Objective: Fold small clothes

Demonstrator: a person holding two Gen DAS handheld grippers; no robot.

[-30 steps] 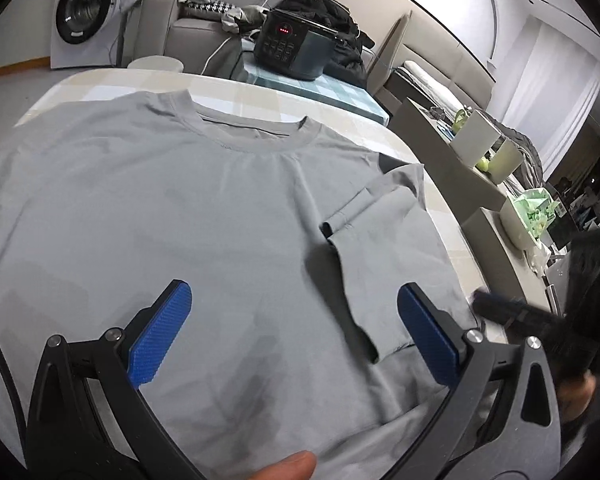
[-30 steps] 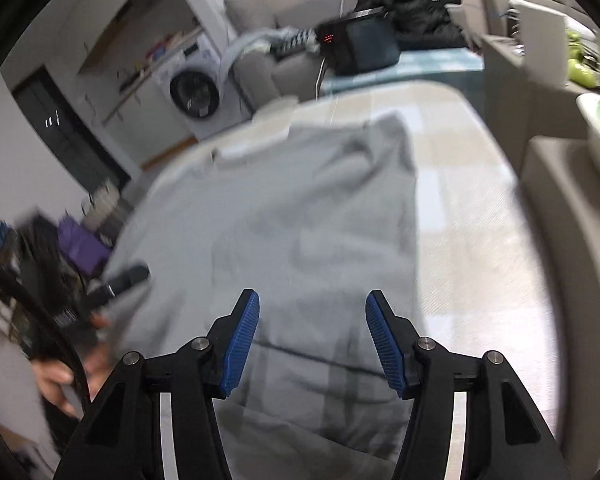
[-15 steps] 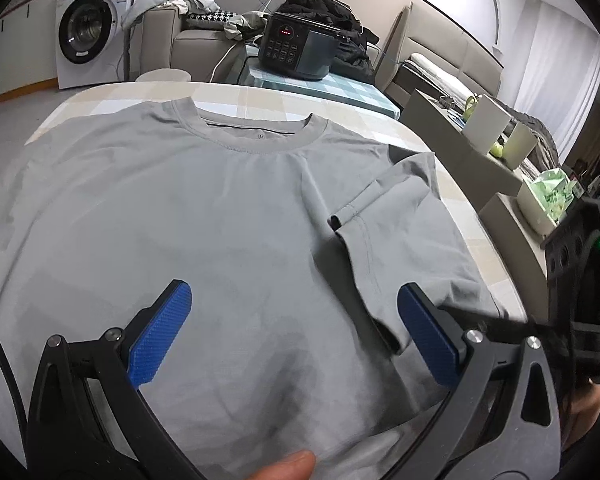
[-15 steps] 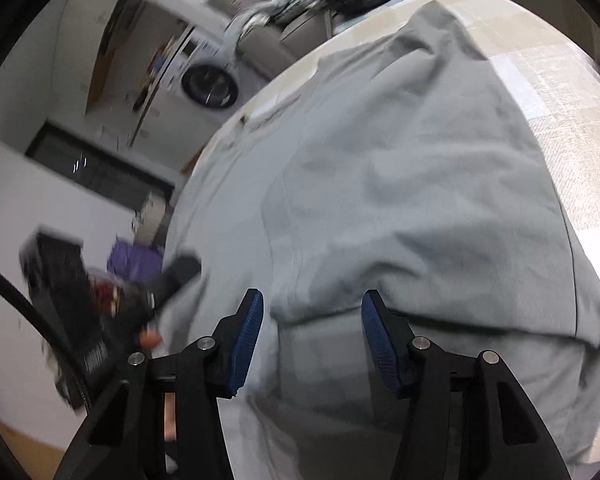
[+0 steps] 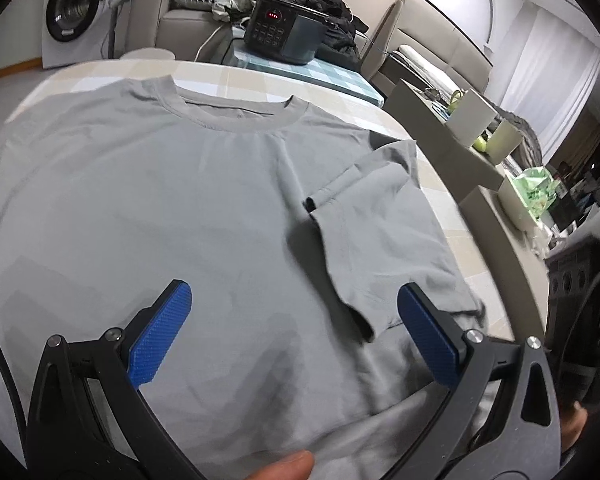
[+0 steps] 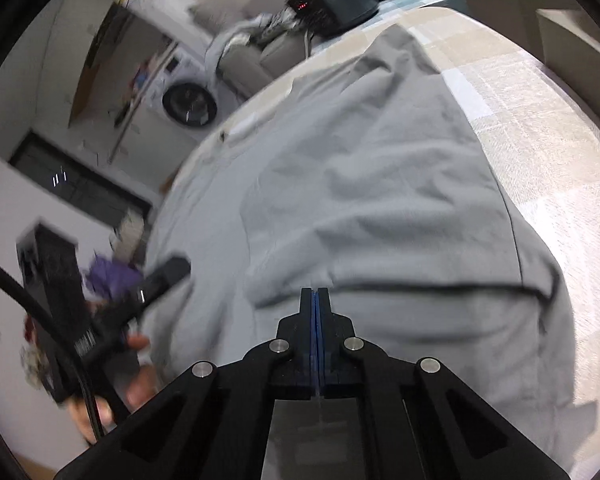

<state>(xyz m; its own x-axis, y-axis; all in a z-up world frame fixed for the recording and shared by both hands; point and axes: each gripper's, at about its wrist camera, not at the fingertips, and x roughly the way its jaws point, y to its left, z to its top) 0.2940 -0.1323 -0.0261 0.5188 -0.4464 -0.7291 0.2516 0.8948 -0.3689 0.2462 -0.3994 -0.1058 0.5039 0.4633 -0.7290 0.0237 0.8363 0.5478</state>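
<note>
Right hand-held gripper (image 6: pixel 316 300) clamped on grey t-shirt (image 6: pixel 380 184) | left hand-held gripper (image 5: pixel 294 312) apart

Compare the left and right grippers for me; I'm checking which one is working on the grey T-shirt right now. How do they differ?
The left gripper has its jaws spread wide and holds nothing; the right gripper has its blue pads pressed together. The left hangs over the middle of the grey T-shirt; the right sits low at its folded-over edge, though a pinch of cloth cannot be confirmed. Both have black frames and blue pads.
</note>
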